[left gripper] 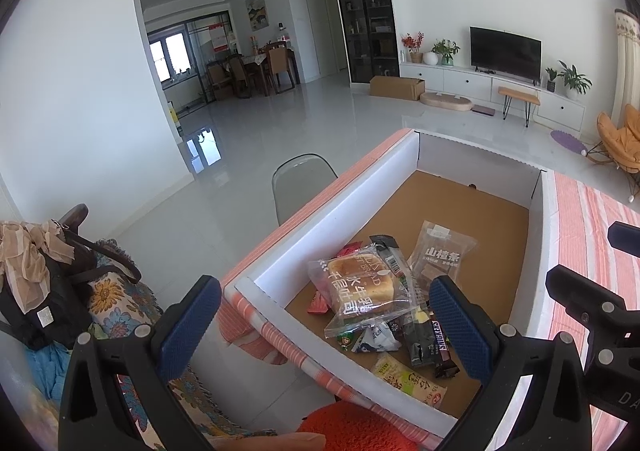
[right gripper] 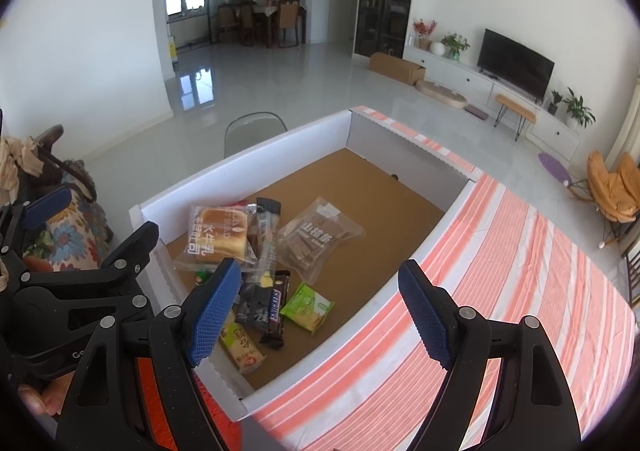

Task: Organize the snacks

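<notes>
Both grippers, left (left gripper: 326, 325) and right (right gripper: 322, 309), gape wide and empty, blue pads (right gripper: 214, 305) knurled. Crinkly snack packets (left gripper: 360, 291) lie in a white foam-walled box (right gripper: 248, 165) with a cardboard floor.

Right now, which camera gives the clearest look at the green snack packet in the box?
The right wrist view. There the green packet lies fully exposed on the box's brown floor, beside the Snickers bar. In the left wrist view I cannot find it; a blue gripper finger covers the part of the box beside the Snickers bar where it should lie.
</notes>
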The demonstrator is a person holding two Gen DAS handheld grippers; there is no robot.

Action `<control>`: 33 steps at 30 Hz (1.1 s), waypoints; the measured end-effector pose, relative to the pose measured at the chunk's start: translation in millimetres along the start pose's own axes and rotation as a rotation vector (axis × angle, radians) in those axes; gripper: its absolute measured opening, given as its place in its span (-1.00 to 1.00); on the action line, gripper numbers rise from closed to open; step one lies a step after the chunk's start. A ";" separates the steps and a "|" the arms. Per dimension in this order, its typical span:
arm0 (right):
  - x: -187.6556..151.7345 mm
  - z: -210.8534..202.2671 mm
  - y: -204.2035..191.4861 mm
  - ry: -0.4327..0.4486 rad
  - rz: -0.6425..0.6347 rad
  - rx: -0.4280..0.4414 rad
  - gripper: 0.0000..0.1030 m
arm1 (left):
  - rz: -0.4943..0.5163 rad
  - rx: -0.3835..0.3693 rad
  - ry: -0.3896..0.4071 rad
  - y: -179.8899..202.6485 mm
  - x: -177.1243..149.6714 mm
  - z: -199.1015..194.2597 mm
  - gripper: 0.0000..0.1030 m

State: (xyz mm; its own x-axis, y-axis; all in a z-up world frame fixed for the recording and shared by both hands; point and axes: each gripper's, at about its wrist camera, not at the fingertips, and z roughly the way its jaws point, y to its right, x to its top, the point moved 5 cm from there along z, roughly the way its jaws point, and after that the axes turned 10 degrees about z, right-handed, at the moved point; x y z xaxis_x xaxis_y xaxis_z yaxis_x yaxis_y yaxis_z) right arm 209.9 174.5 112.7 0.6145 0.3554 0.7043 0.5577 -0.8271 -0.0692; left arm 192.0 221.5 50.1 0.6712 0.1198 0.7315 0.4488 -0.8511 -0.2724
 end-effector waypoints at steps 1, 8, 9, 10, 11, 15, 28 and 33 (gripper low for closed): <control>-0.2 -0.1 -0.3 0.000 -0.001 0.001 0.63 | 0.000 0.000 0.000 -0.2 -0.4 0.0 0.99; 0.2 0.6 -1.3 -0.005 -0.004 0.005 0.63 | -0.001 0.005 -0.003 -1.3 -1.7 0.2 0.99; 0.3 0.7 -1.3 -0.006 -0.004 0.005 0.63 | -0.001 0.005 -0.003 -1.3 -1.7 0.2 0.99; 0.2 1.0 -1.9 -0.007 -0.004 0.006 0.63 | -0.001 0.005 -0.003 -1.4 -1.8 0.3 0.99; -0.2 1.4 -2.4 -0.008 -0.004 0.008 0.63 | -0.002 0.005 -0.003 -1.5 -1.9 0.2 0.99; -1.8 1.6 -4.9 -0.014 -0.007 0.018 0.63 | -0.001 0.004 -0.002 -1.4 -1.6 0.3 0.99; -1.0 4.2 -3.5 -0.018 -0.002 0.018 0.63 | -0.001 0.010 -0.005 -2.2 -3.4 1.5 0.99; -0.9 4.1 -2.7 -0.017 -0.003 0.017 0.63 | -0.001 0.010 -0.006 -2.3 -3.3 1.4 0.99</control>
State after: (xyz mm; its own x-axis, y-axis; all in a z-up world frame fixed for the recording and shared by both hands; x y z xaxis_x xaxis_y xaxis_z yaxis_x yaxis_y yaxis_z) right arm 210.1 178.2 109.3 0.6220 0.3654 0.6926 0.5688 -0.8187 -0.0789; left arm 189.6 223.7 47.4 0.6740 0.1239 0.7282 0.4554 -0.8459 -0.2776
